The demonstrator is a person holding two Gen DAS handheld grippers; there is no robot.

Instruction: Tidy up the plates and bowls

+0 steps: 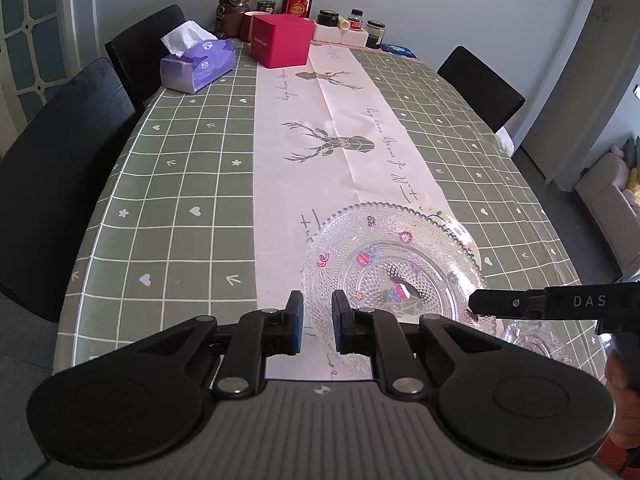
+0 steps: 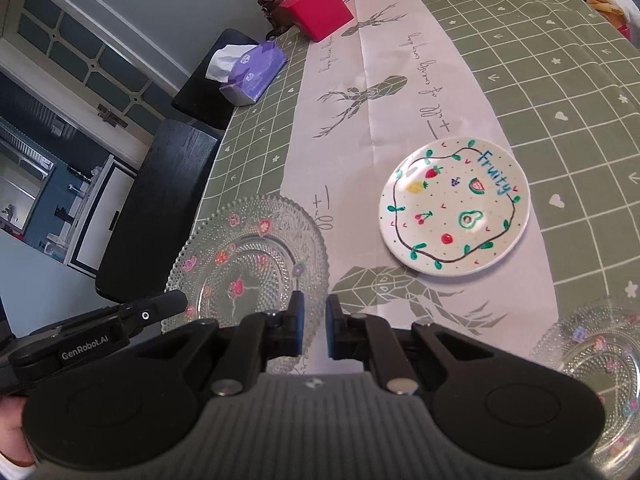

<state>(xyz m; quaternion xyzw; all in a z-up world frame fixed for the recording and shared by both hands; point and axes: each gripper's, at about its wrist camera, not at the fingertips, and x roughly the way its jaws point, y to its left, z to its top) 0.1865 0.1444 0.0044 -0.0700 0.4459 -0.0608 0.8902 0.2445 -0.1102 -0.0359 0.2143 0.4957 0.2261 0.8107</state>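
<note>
A: Large clear glass plate [image 1: 396,264] with beaded rim and painted flowers?
B: Flat on the pale deer-print table runner [image 1: 320,120], near the front edge of the green checked tablecloth [image 1: 180,200]. Just below and ahead of both tools.
A: Left gripper [image 1: 318,320]?
B: Above the plate's left rim. Blue pads [image 1: 297,320] drawn nearly together, only a narrow slit left, nothing clamped in it.
A: Right gripper [image 2: 315,320]?
B: Same story: fingers closed to a thin gap, empty. In the left wrist view, tip over the glass plate's right rim; touching or hovering, cannot tell.
A: Other dishes?
B: Round white ceramic plate [image 2: 456,208] with painted fruit and the word "Fruity", also on the runner, farther back and right of the glass plate, apart from it. Small clear glass bowl [image 2: 600,372] with matching flowers at the near right, on the green cloth.
A: Far end?
B: Purple tissue pack [image 1: 198,66] at the left, red box [image 1: 282,40] on the runner, bottles and jars against the wall. Black chairs [image 1: 60,168] along the sides.
</note>
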